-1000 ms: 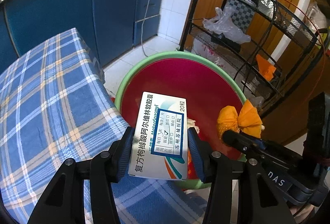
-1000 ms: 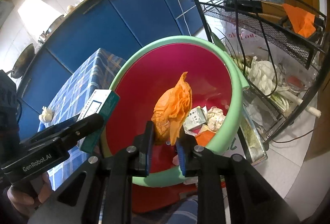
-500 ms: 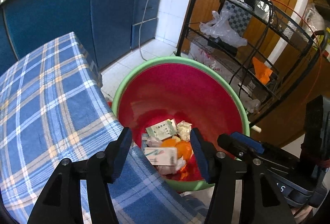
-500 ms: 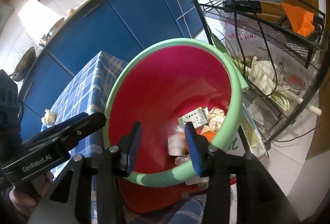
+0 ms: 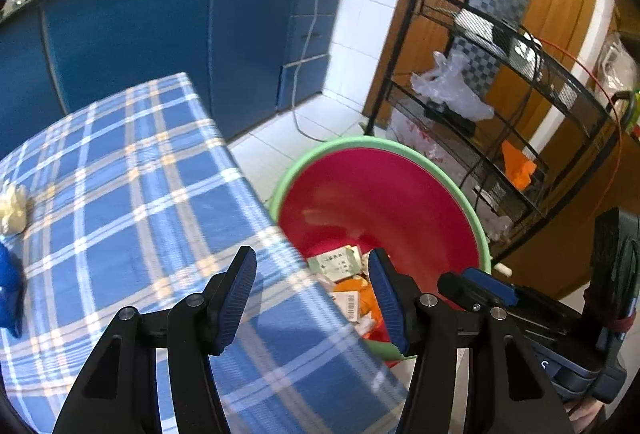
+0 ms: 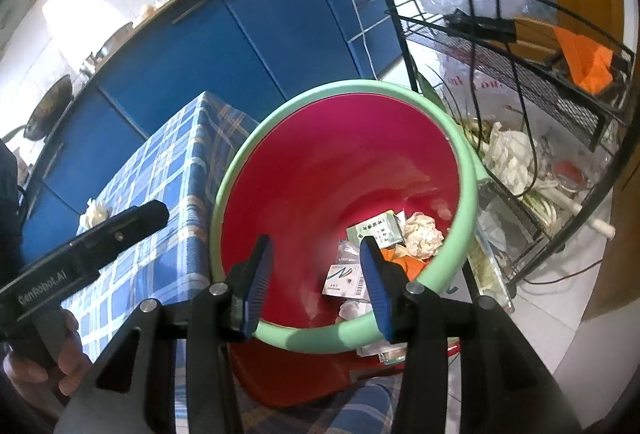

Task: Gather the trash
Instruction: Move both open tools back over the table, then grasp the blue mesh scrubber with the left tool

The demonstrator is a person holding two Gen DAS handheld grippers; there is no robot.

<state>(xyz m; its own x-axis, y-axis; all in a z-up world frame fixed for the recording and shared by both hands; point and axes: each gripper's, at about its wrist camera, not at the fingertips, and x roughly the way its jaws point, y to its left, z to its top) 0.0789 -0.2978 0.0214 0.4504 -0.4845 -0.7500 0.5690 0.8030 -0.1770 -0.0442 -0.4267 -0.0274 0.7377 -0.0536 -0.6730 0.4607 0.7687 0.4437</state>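
At the bottom of the left wrist view, the left gripper (image 5: 312, 298) is seen with its fingers spread and nothing between them, above the edge of the checked tablecloth (image 5: 120, 194). At the bottom of the right wrist view, the right gripper (image 6: 316, 282) is likewise held apart and empty, over the near rim of the red bin (image 6: 344, 90). Just beyond, at the bin's bottom, collected trash is seen: a medicine box (image 6: 376, 230), a crumpled paper ball (image 6: 424, 234) and orange scraps (image 6: 404, 262). That part of the task can be judged done. Farther off, at the left edge of the left wrist view, a crumpled tissue (image 5: 12, 210) is left on the tablecloth and appears to remain for collection.
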